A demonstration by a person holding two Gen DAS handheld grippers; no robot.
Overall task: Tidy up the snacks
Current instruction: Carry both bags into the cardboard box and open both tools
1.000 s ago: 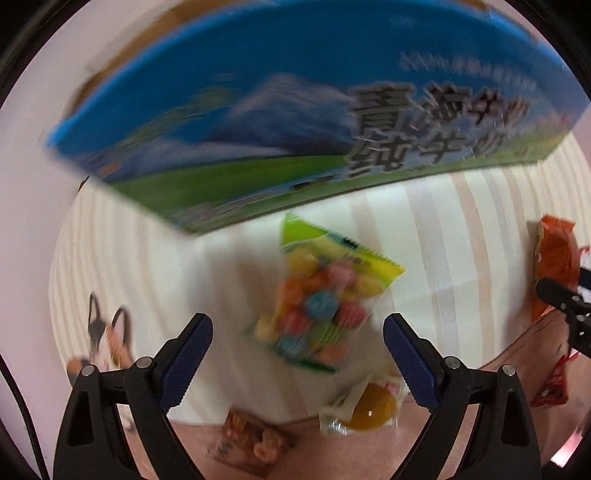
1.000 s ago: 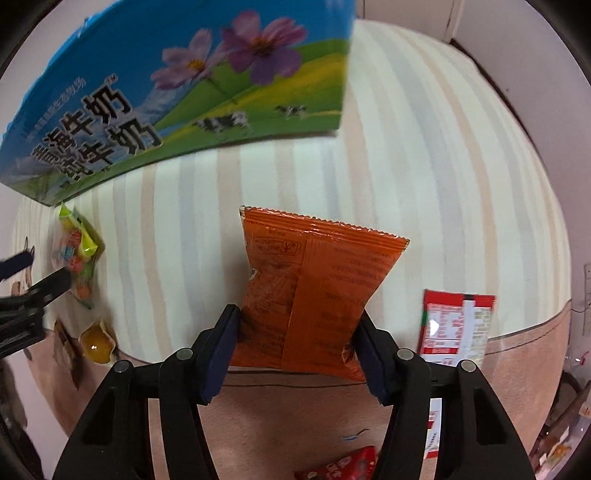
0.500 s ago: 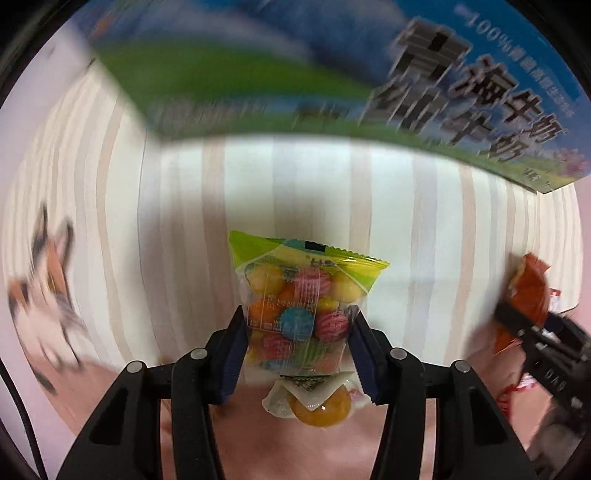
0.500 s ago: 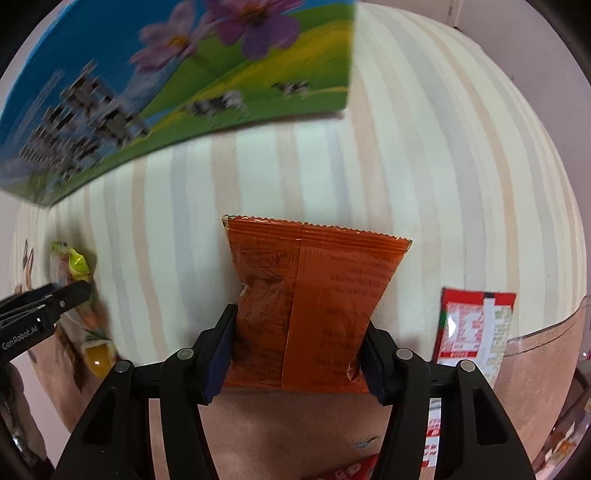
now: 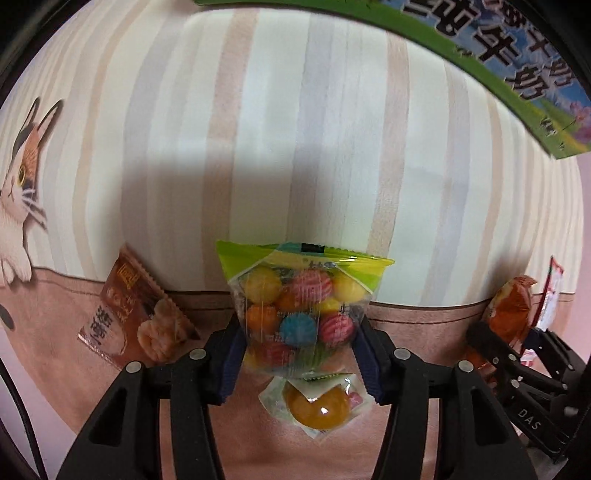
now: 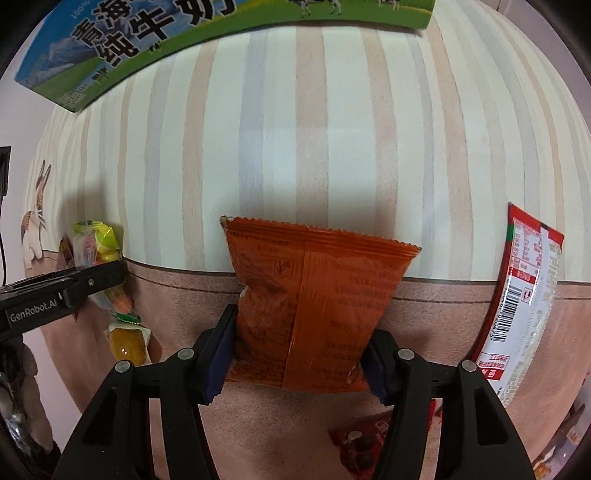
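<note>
Both views are taken from the wrists, aimed straight down along the fingers, close above a striped cloth (image 5: pixel 332 110). The same cloth, the milk carton (image 6: pixel 155 40) at its far edge and the jelly cup (image 5: pixel 319 404) are shared by both.

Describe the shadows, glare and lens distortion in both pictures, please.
Left wrist view: a broad soft shadow on the striped cloth above the candy bag, a glare spot on the jelly cup. Right wrist view: cloth stripes bow outward, milk carton curves.
</note>
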